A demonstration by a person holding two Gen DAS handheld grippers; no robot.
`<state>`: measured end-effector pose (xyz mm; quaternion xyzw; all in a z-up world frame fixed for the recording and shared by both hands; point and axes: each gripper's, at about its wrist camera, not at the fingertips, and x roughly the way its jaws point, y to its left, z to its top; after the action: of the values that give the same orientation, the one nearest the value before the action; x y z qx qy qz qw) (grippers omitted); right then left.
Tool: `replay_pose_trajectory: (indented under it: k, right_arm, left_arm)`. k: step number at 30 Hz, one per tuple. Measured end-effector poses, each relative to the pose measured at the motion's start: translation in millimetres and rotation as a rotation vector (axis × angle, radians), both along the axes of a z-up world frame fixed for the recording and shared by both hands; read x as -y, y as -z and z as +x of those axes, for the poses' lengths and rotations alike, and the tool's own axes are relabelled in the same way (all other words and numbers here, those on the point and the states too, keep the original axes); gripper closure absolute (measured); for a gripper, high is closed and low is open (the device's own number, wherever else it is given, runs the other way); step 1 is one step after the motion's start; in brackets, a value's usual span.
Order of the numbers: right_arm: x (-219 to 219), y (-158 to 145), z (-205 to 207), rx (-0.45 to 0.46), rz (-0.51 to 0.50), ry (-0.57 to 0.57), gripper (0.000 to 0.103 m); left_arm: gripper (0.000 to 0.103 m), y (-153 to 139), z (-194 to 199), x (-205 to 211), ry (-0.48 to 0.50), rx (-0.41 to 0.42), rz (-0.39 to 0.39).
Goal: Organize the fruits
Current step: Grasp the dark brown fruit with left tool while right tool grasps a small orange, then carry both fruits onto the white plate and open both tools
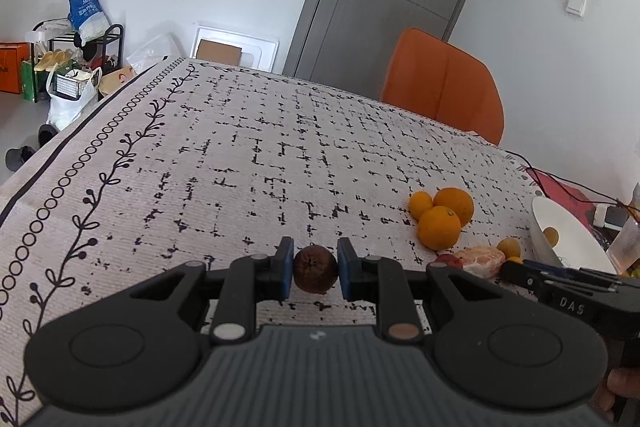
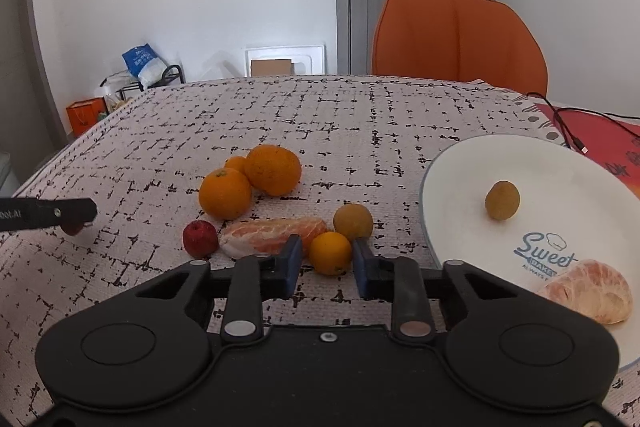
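My left gripper [image 1: 315,269] is shut on a small dark brown round fruit [image 1: 315,274], just above the patterned tablecloth. My right gripper [image 2: 326,259] is open around a small orange [image 2: 330,253] that rests on the cloth; the pads do not touch it. Beside it lie a peeled grapefruit piece [image 2: 272,235], a red fruit [image 2: 200,238], a yellow-brown fruit [image 2: 353,221] and three oranges [image 2: 248,183]. The white plate [image 2: 452,187] on the right holds a yellow-brown fruit [image 2: 502,199] and a peeled grapefruit piece [image 2: 588,291].
An orange chair [image 2: 460,35] stands behind the table. A black cable [image 2: 560,123] and a red sheet [image 2: 600,143] lie at the table's right edge. The left gripper's finger [image 2: 48,213] shows at the left of the right wrist view.
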<state>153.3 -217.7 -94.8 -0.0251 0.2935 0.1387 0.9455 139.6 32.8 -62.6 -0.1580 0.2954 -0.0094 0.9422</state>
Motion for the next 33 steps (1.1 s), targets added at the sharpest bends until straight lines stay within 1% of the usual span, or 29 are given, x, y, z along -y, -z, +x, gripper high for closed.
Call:
replay_pose_trajectory:
  k: [4, 8, 15, 19, 33]
  right_arm:
    - [1.6, -4.0, -3.6, 0.001, 0.021, 0.002, 0.082]
    - [6.3, -15.5, -14.5, 0.038, 0.033, -0.009, 0.082]
    - [26.7, -32.5, -27.3, 0.086, 0.101, 0.008, 0.082]
    - [40.9, -39.9, -34.7, 0.118, 0.123, 0.021, 0.082]
    - [108.5, -34.6, -44.6, 0.140, 0.203, 0.129, 0.082]
  left_arm:
    - [0.082, -5.1, -3.2, -2.7, 0.004, 0.022, -0.011]
    - [0.082, -8.8, -1.4, 2.9, 0.012, 0.025, -0.009]
    - [0.082, -19.6, -3.8, 29.9, 0.060, 0.051, 0.015]
    - [0.082, -24.6, -3.3, 47.4, 0.093, 0.061, 0.034]
    - [0.082, -40.6, 5.5, 116.7, 0.203, 0.088, 0.098]
